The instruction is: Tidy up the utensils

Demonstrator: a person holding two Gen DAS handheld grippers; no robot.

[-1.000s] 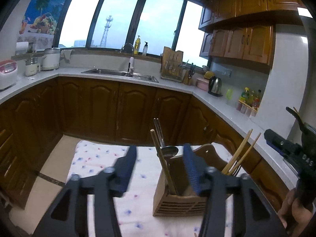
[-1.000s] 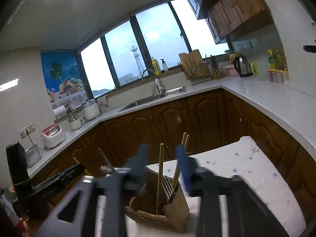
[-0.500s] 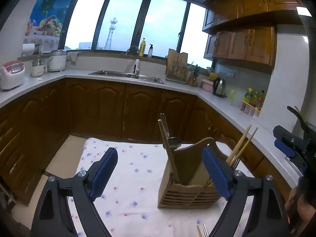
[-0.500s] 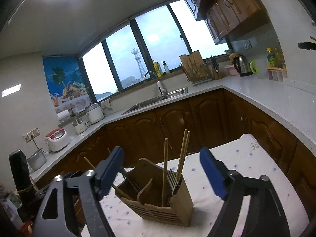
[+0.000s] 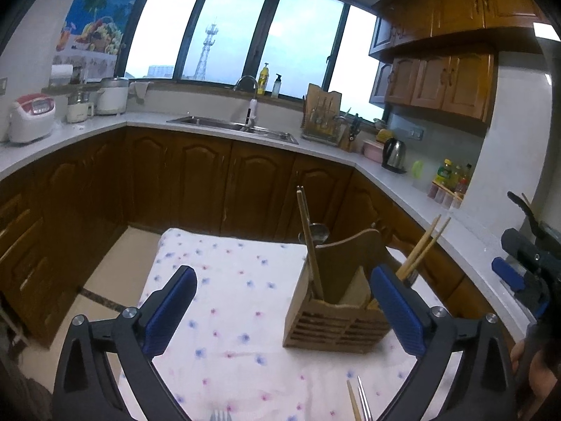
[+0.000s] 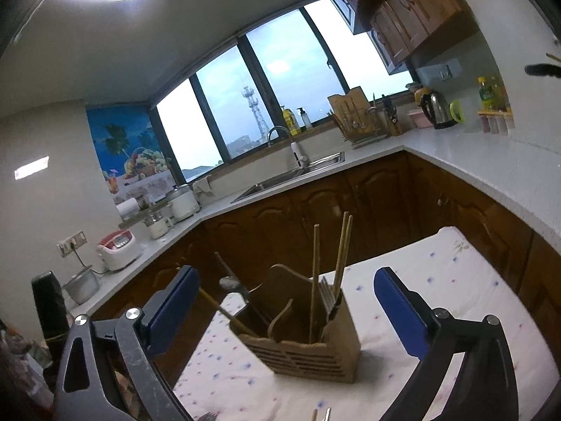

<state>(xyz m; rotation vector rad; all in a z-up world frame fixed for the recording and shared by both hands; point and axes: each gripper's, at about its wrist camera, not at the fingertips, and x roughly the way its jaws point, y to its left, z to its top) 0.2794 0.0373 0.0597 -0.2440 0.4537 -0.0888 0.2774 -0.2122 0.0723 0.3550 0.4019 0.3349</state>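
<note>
A wooden utensil holder [image 5: 336, 312] stands on the floral tablecloth [image 5: 231, 301], holding chopsticks [image 5: 308, 238], a spoon [image 5: 315, 235] and more chopsticks [image 5: 422, 249]. It also shows in the right wrist view [image 6: 308, 343] with chopsticks [image 6: 342, 245] and a fork [image 6: 328, 293] inside. My left gripper [image 5: 284, 312] is open and empty, above the cloth in front of the holder. My right gripper [image 6: 285, 315] is open and empty, facing the holder. A loose fork [image 5: 219, 415] and a chopstick with a thin metal utensil [image 5: 359, 401] lie at the near edge.
Brown kitchen cabinets [image 5: 210, 179] and a white countertop with a sink [image 5: 235, 127] ring the table. A kettle [image 5: 394, 154], bottles and a rice cooker [image 5: 31, 115] stand on the counter. The right gripper's body shows at the right edge of the left wrist view [image 5: 526, 270].
Both grippers opened from nearly shut to wide open. Both drew back slightly from the holder, so more of the cloth and the loose utensils at the near edge show.
</note>
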